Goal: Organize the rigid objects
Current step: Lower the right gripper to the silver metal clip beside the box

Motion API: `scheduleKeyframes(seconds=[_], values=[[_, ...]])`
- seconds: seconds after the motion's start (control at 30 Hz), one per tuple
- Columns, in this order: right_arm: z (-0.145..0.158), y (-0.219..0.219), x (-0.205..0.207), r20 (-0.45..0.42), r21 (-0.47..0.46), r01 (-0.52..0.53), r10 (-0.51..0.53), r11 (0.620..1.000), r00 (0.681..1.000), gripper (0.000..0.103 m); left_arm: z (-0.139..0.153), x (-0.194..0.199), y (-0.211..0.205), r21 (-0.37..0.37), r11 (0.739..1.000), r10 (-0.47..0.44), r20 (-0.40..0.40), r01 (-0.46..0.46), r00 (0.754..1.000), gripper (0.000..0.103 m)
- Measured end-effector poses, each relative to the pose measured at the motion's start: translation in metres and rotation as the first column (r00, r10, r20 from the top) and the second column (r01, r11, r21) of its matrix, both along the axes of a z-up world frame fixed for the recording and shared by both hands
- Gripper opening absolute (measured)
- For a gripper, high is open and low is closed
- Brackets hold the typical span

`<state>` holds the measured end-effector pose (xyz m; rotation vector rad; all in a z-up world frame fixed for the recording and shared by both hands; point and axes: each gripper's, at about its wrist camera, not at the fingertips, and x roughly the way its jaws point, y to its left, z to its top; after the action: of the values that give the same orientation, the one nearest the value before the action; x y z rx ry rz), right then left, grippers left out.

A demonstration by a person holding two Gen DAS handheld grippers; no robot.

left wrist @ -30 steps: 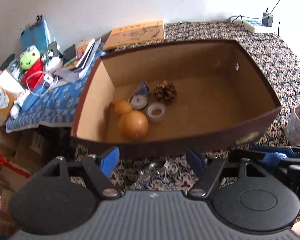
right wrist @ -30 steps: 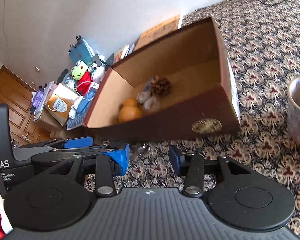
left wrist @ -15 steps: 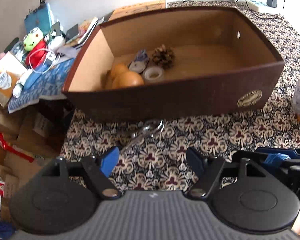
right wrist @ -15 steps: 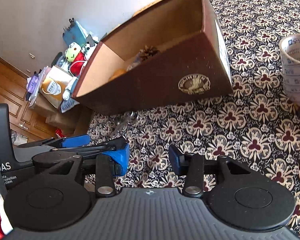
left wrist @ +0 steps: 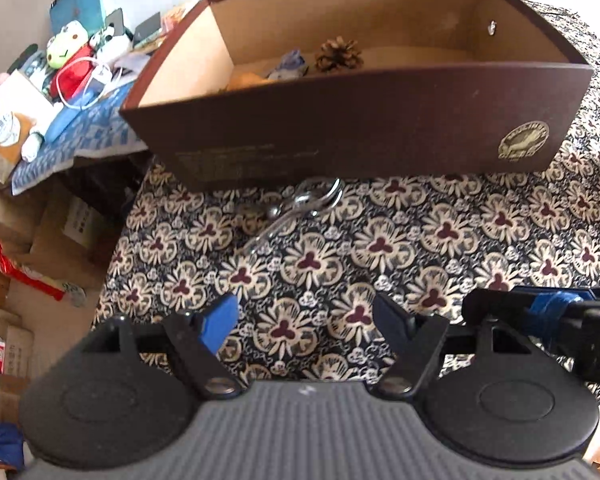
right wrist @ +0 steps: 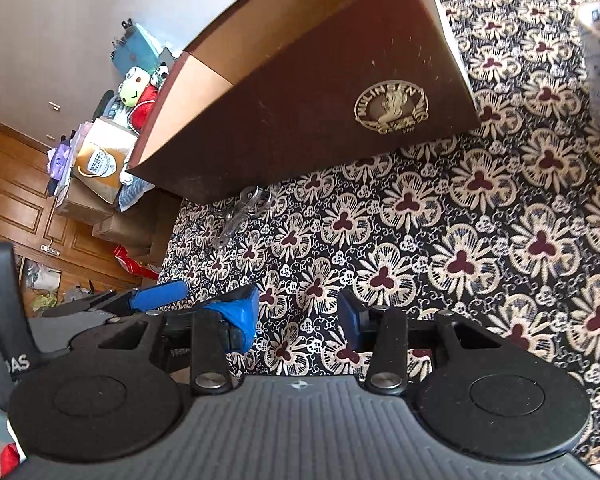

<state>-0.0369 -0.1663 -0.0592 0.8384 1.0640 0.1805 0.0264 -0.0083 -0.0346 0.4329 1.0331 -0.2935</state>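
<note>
Currently: box (left wrist: pixel 340 128), brown, on patterned cloth (left wrist: pixel 420 240); pinecone (left wrist: pixel 338 54) inside; metal clip (left wrist: pixel 300 204) just before box; left gripper (left wrist: pixel 304 320) and right gripper (right wrist: pixel 298 312) both released, empty, near box.

Soft daylight made both pictures bright. The brown box (left wrist: pixel 360 120) cast a dark shadow on the flowery cloth (left wrist: pixel 380 240). Edges bent round and looked a bit blurry.

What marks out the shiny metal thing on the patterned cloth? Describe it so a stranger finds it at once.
Start at the big brown box on the flowered cloth. On the cloth just in front of its long outer wall lies a small cluster of shiny metal pieces. It is the only silvery, reflective thing on the cloth; everything else nearby is matte.
</note>
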Motion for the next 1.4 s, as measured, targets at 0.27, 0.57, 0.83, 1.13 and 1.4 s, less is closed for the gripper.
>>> scheduleKeyframes(seconds=[0.27, 0.57, 0.83, 1.13, 1.4], values=[[-0.002, 0.009, 0.016, -0.019, 0.013, 0.039, -0.039, 0.999, 0.999, 0.027, -0.005, 0.008, 0.022, -0.044, 0.993, -0.106, 0.007, 0.106, 0.994, 0.075], [-0.014, 0.018, 0.02, -0.068, 0.021, 0.108, -0.106, 0.994, 0.992, 0.027, -0.017, 0.031, 0.042, -0.106, 0.961, -0.265, -0.068, 0.257, 0.962, 0.078], [-0.013, 0.031, 0.036, -0.074, 0.044, 0.173, -0.169, 0.984, 0.983, 0.027, -0.018, 0.051, 0.044, -0.095, 0.94, -0.334, -0.079, 0.327, 0.939, 0.078], [-0.013, 0.042, 0.054, -0.063, 0.023, 0.203, -0.201, 0.979, 0.978, 0.028, -0.014, 0.074, 0.046, -0.109, 0.921, -0.381, -0.063, 0.373, 0.922, 0.083], [-0.012, 0.037, 0.064, -0.067, 0.011, 0.2, -0.199, 0.98, 0.978, 0.028, -0.017, 0.082, 0.041, -0.11, 0.902, -0.425, -0.06, 0.417, 0.903, 0.087]])
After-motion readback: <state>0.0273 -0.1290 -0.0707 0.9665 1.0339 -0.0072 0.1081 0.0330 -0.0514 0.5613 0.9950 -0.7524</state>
